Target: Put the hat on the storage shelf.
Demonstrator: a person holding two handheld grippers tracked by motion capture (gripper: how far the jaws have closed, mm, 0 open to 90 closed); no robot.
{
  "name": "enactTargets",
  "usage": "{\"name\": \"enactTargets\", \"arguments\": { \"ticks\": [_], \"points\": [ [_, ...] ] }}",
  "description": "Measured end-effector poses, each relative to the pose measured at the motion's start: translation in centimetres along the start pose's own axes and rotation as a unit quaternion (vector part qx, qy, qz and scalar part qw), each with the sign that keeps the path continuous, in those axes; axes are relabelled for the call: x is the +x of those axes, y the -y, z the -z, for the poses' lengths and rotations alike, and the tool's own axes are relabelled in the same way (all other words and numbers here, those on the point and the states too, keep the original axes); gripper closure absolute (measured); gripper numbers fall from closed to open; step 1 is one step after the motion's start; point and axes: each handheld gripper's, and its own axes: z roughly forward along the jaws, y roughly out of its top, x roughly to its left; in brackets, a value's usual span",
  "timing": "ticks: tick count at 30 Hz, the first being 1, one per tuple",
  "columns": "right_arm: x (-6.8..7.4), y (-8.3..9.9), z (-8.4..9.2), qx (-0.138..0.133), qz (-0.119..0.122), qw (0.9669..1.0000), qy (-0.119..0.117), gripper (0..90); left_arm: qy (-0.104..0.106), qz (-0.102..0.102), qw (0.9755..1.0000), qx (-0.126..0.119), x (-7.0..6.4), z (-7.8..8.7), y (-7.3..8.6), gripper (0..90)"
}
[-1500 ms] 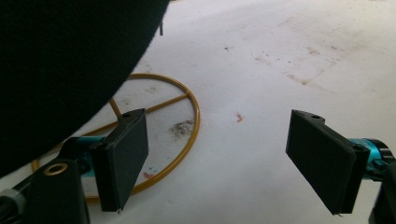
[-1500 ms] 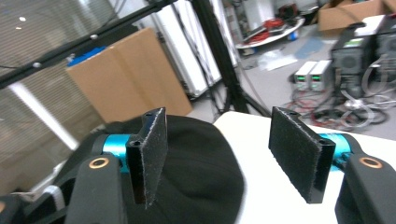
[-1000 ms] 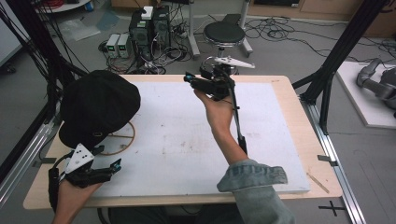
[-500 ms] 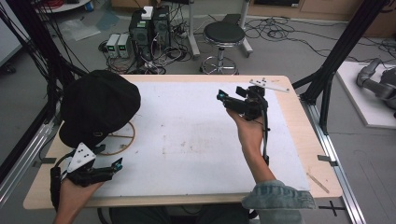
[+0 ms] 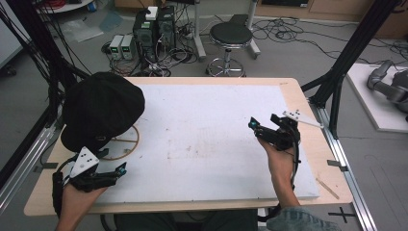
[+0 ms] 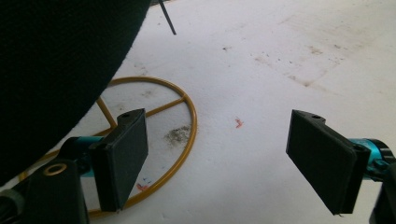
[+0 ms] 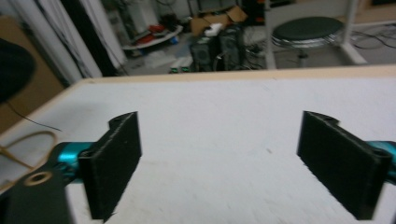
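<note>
High view: the black cap [image 5: 101,110] sits on its gold wire stand [image 5: 126,144] at the left of the white table [image 5: 207,139], seemingly already hung. Below it, the left tool [image 5: 122,168] is spread and empty; the right tool [image 5: 253,126], mid-right, has just been opening, nothing between its jaws.

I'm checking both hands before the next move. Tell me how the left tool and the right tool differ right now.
The left tool sits at the table's near-left corner, beside the black hat on its gold wire stand; the right tool is over bare white board at the right side. The left points right along the near edge; the right points left, across the board. The right tool's jaws have just been opening. Both stand wide open with nothing between them.
</note>
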Motion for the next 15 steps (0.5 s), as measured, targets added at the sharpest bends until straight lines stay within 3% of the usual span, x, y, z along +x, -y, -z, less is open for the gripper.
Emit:
{"name": "enactTargets", "arguments": {
  "ticks": [8, 10, 15],
  "points": [
    [-1.7, 4.3, 1.0, -0.009, 0.033, 0.9987, 0.037, 11.1, -0.004, 0.002, 1.0000, 0.002, 0.0, 0.1, 0.2, 21.2],
    [-2.2, 4.7, 0.9, 0.004, 0.026, 0.9988, 0.041, 11.1, -0.003, 0.001, 1.0000, 0.001, 0.0, 0.1, 0.3, 21.2],
    [-2.9, 5.0, 1.4, -0.006, 0.023, 0.9981, 0.057, 11.1, -0.004, 0.000, 1.0000, 0.002, 0.0, -0.1, 0.3, 20.9]
  ]
}}
